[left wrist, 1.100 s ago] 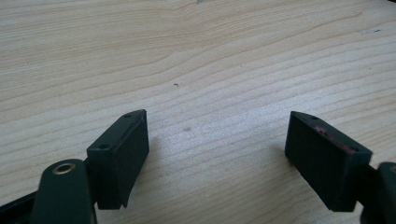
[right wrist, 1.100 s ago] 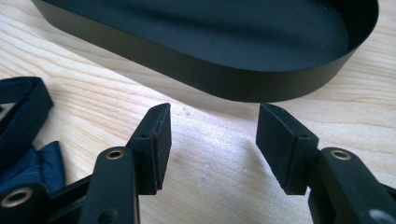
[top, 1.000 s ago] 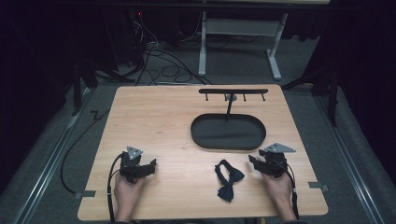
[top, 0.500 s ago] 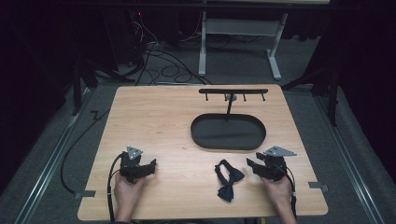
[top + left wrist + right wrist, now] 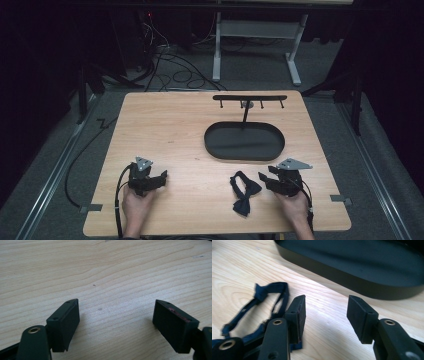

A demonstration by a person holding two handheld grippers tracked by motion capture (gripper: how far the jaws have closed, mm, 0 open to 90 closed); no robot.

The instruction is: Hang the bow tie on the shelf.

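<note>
While our right gripper (image 5: 264, 178) hovers low over the table (image 5: 170, 130) with nothing between its jaws, which have just been closing a little, the dark bow tie (image 5: 244, 192) lies just beside it on its left. Our left gripper (image 5: 161, 178) stands wide open, well apart from the tie.

My own left jaw covers the near end of the bow tie (image 5: 259, 307) in the right gripper view. The tray (image 5: 352, 272) runs off that picture's top and right edges.
</note>
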